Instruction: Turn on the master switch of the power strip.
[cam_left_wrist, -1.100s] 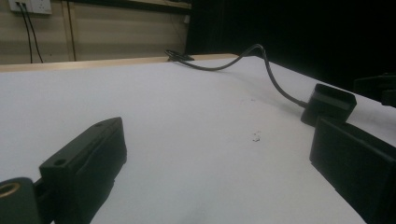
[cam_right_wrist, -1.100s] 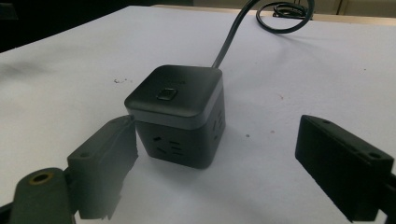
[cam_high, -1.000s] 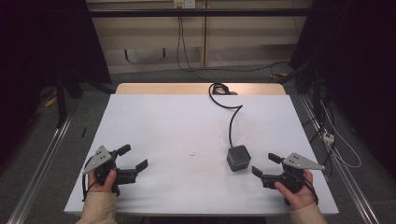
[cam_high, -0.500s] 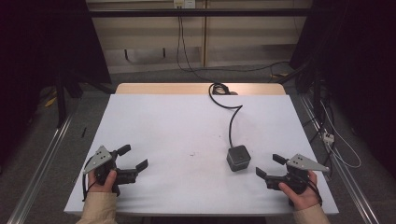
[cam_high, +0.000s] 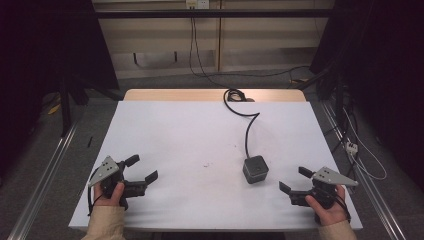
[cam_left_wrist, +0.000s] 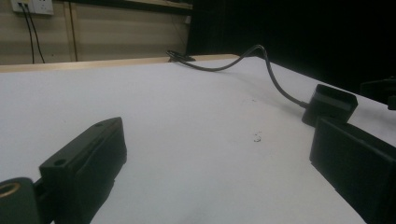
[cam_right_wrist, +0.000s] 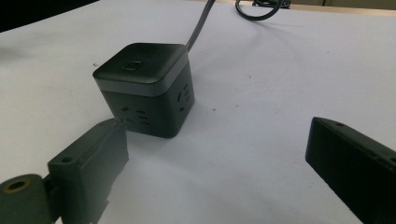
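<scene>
Cube power strip (cam_high: 255, 169) sits just fwd-left of right tool (cam_high: 295, 181), jaws just spread wide w/ nothing between; left tool (cam_high: 142, 169), also spread, well apart.

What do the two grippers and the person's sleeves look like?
The left gripper and the right gripper are black, each with two blocky rectangular jaws and a grey three-cornered plate with small holes on top. The jaws have a round brass-coloured hole near the base. The sleeves are beige.
</scene>
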